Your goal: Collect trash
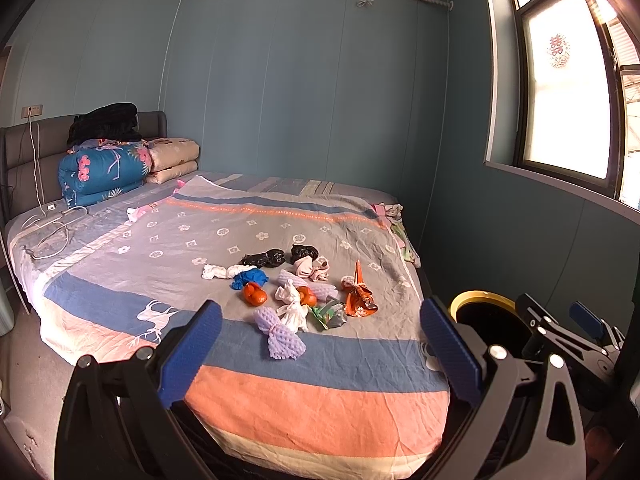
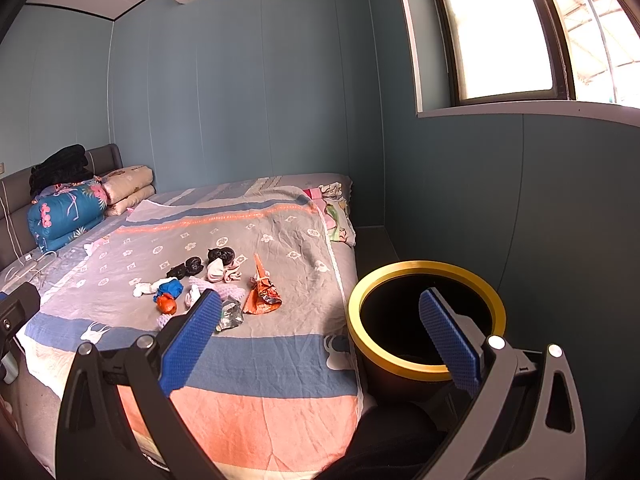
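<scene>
A pile of trash lies on the bedspread [image 1: 132, 264]: a purple foam net [image 1: 280, 334], white tissue [image 1: 291, 306], orange peel [image 1: 255, 294], a blue scrap [image 1: 250, 278], black bags [image 1: 264, 258] and an orange foil wrapper [image 1: 359, 296] [image 2: 262, 294]. A black bin with a gold rim [image 2: 426, 368] [image 1: 480, 297] stands on the floor at the bed's right corner. My left gripper [image 1: 320, 354] is open, held short of the pile above the foot of the bed. My right gripper [image 2: 320, 344] is open, one finger over the bed, the other over the bin mouth.
Folded quilts [image 1: 104, 172] and pillows [image 1: 174, 160] are stacked by the headboard, with white charger cables [image 1: 52, 220] beside them. Clothes [image 1: 394, 220] lie at the bed's far right edge. A blue wall and window [image 1: 568, 92] stand to the right.
</scene>
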A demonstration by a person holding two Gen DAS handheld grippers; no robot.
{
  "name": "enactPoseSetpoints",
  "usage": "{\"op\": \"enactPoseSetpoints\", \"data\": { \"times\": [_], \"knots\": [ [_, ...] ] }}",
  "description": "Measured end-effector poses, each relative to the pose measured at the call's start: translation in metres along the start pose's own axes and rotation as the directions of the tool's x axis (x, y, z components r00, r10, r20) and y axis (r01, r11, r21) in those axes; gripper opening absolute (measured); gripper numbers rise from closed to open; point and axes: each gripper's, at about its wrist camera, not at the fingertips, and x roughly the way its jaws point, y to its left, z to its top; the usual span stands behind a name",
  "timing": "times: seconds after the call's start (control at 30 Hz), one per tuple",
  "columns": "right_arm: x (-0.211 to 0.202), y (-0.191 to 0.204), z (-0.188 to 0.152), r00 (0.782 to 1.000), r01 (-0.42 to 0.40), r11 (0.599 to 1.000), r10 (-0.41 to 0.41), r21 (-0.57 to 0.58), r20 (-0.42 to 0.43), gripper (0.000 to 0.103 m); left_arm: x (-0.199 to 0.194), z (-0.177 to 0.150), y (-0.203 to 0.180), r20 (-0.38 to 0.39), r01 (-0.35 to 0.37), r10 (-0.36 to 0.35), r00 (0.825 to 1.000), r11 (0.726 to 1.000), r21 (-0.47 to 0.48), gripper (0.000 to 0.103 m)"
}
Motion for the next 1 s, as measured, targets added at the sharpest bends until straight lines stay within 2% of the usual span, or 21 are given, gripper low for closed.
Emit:
{"op": "enactPoseSetpoints", "data": {
  "times": [1.0],
  "knots": [
    [0.0024, -0.0002, -0.0053, 1.000, 0.002, 1.000, -0.003, -0.002, -0.009, 0.095, -0.0002, 0.0058, 0.0008, -0.023, 0.002, -0.003, 1.000, 1.000, -0.012, 0.096]
  ]
}}
